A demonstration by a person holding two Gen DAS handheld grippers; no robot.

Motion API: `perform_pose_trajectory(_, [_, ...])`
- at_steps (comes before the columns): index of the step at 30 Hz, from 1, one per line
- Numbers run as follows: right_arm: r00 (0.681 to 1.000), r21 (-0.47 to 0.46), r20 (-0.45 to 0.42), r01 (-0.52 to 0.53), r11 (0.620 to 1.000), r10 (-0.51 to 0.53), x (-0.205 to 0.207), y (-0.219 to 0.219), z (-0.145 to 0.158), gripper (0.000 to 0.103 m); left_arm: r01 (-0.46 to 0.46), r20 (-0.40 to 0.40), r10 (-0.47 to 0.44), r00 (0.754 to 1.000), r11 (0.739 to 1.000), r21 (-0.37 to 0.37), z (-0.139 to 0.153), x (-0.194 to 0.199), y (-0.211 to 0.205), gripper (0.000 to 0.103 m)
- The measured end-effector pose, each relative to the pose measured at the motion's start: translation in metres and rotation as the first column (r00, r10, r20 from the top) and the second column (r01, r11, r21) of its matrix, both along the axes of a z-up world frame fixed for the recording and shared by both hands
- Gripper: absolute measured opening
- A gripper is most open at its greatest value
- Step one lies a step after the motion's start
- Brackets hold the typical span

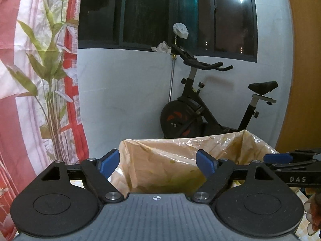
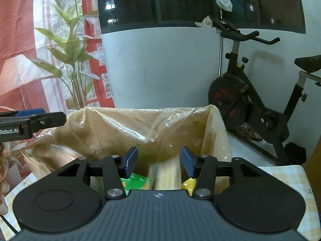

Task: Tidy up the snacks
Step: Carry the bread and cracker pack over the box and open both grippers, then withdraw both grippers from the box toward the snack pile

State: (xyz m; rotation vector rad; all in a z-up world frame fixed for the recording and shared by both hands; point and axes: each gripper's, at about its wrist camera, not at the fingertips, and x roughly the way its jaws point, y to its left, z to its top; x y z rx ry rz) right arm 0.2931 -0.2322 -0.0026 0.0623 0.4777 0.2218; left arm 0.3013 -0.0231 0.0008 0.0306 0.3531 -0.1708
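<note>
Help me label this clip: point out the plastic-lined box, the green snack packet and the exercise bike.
plastic-lined box [image 2: 124, 128]: right wrist view, on the liner's back wall.
green snack packet [image 2: 137, 180]: right wrist view, on its visible top face.
exercise bike [image 1: 180, 118]: left wrist view, on the flywheel housing.

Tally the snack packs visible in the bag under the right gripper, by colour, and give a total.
Green packs: 1
Pale cream packs: 1, blurred, between the open fingers of the right gripper
Yellow packs: 1, only a corner showing
Total: 3 visible in the plastic-lined bag; the gripper body may hide more.
</note>
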Motion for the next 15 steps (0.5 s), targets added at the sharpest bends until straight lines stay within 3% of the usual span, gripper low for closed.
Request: perform_pose_trajectory(15, [0.998,0.025,0.044,-0.042,0.999,0.041,-0.051,0.009,0.022,0.063,0.010,-0.009,-0.010,1.000,1.000,-0.010,0.013,-0.068,0.026,0.085])
